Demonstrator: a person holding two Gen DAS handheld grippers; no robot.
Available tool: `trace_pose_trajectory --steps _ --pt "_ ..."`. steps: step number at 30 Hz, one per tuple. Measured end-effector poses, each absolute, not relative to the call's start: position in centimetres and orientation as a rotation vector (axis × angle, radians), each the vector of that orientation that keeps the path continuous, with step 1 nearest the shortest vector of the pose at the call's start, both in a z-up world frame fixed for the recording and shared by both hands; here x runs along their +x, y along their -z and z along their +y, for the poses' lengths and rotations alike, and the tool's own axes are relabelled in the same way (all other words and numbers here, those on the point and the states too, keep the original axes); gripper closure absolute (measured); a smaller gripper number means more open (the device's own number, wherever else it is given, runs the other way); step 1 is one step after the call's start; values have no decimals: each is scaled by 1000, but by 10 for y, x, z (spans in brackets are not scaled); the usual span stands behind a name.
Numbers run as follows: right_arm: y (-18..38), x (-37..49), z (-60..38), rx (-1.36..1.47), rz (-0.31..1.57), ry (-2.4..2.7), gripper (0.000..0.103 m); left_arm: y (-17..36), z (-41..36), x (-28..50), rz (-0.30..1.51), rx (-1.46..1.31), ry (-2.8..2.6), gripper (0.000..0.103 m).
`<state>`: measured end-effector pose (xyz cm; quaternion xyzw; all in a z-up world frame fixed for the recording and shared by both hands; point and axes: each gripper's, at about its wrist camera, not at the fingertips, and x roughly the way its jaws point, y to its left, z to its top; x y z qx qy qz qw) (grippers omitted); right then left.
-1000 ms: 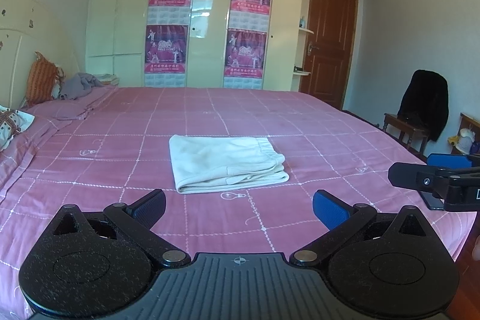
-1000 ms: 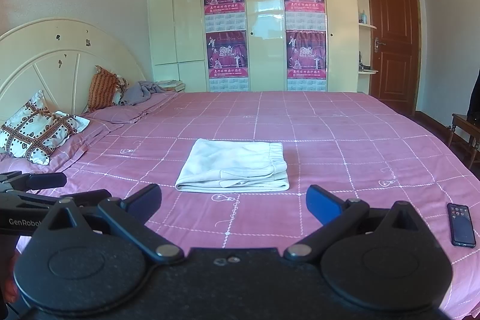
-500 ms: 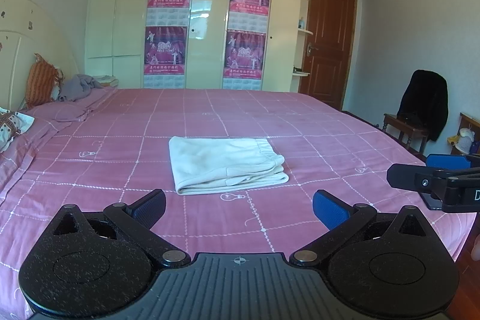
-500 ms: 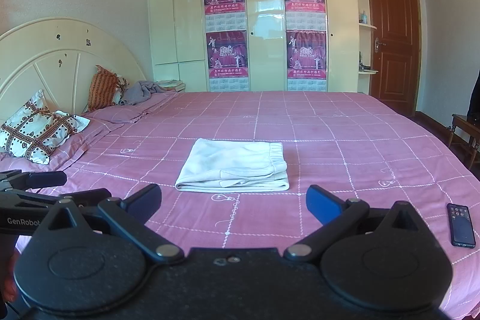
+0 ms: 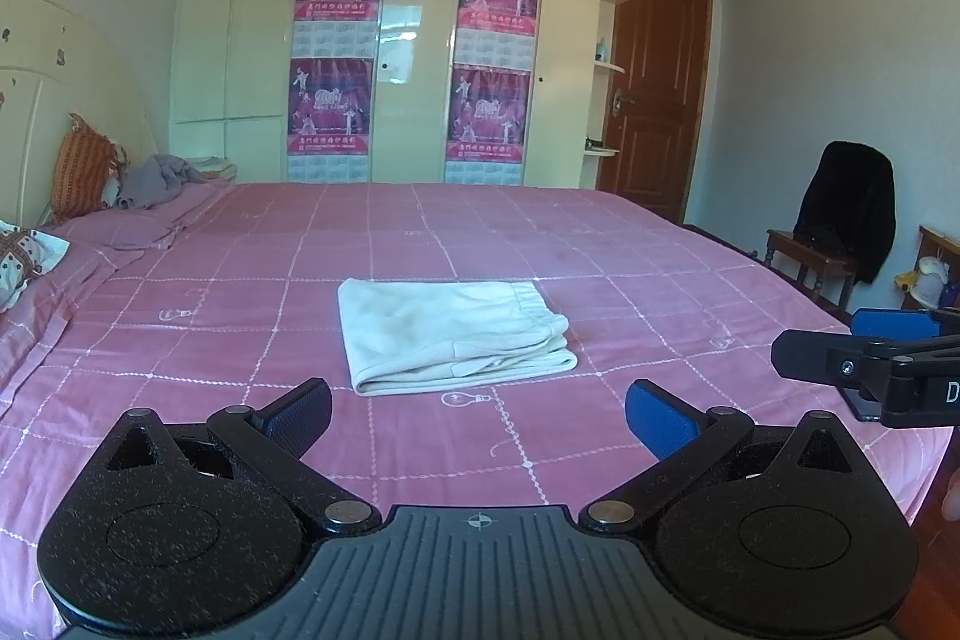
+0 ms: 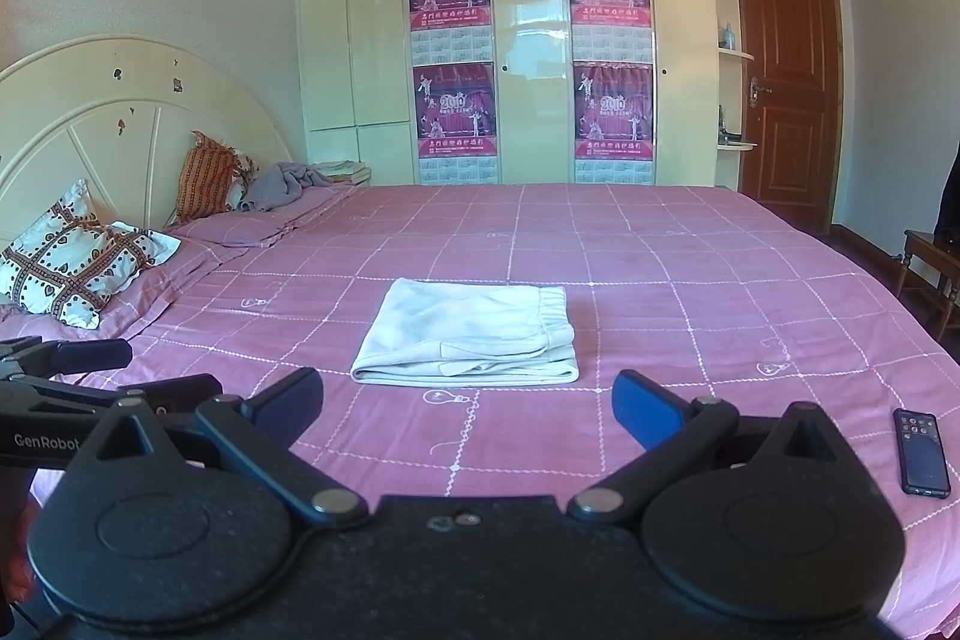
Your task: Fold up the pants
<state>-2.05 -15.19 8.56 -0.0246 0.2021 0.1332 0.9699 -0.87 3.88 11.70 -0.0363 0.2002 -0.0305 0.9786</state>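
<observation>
- Left gripper (image 5: 478,415): jaws spread wide, holding nothing, hovering over the bed (image 5: 630,244).
- Right gripper (image 6: 465,403): same deal, wide open, empty.
- Pants (image 5: 447,334) folded flat mid-bed, well apart from both.

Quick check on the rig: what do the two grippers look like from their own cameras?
Both are matte black plastic with two round hubs, silver pivot pins and angled link arms. The left gripper has blue finger pads, a ribbed base and a crosshair mark. The right gripper matches, with a speckled base. White "GenRobot" lettering shows on the left gripper's side in the right view. No cables or sleeves visible.
</observation>
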Motion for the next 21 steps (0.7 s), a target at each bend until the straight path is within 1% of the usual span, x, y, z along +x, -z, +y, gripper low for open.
trace_pose_trajectory --steps 11,15,21 --pt "-87 -21 -151 -52 408 -266 0 -118 35 -11 396 -30 59 0" --pt "-88 -21 -151 -55 411 -265 0 -121 31 -13 373 7 63 0" --pt "-87 -20 -156 -64 415 -254 0 -126 29 -19 333 -18 119 0"
